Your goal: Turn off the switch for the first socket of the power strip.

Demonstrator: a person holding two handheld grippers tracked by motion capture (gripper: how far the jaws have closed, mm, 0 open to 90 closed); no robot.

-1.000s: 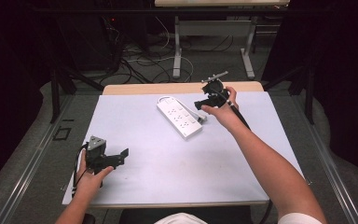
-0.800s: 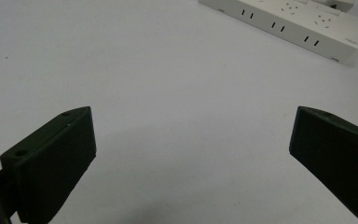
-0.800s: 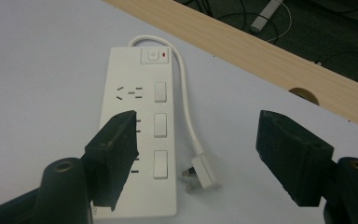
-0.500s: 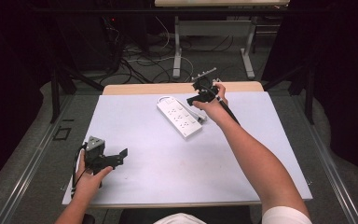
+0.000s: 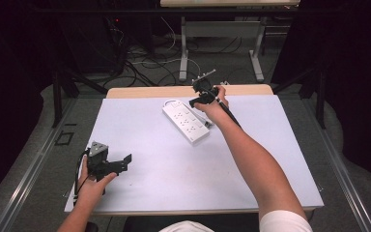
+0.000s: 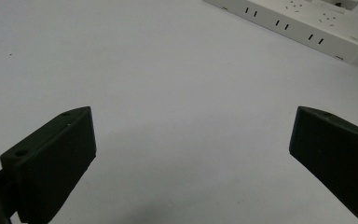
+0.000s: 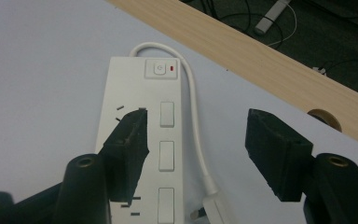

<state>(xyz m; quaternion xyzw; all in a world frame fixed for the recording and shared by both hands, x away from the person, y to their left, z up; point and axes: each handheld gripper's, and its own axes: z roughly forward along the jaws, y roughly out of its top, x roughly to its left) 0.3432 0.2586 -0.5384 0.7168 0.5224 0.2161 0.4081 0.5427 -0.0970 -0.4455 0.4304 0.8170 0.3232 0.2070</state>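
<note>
A white power strip (image 5: 185,121) lies slanted on the pale table (image 5: 174,183), toward the back. My right gripper (image 5: 195,100) hovers over its far end, jaws pointing down. In the right gripper view, the right gripper (image 7: 200,140) has just been closing its jaws and they still stand apart. Below the gap are the strip's row of switches (image 7: 167,114) and its white cable (image 7: 193,107); nothing is pinched. The left gripper (image 5: 125,162) rests near the table's front left corner. Its jaws are wide open over bare table, and the strip (image 6: 303,23) lies far ahead of it.
A wooden strip (image 5: 149,91) borders the table's back edge and has a round cable hole (image 7: 324,116). Behind the table, loose cables (image 5: 149,58) and another table's legs (image 5: 183,48) stand on the dark floor. A metal rail (image 5: 24,174) runs along the left side.
The right hand has moved left and slightly down, from beside the power strip to over its far end. The left hand has not moved.
</note>
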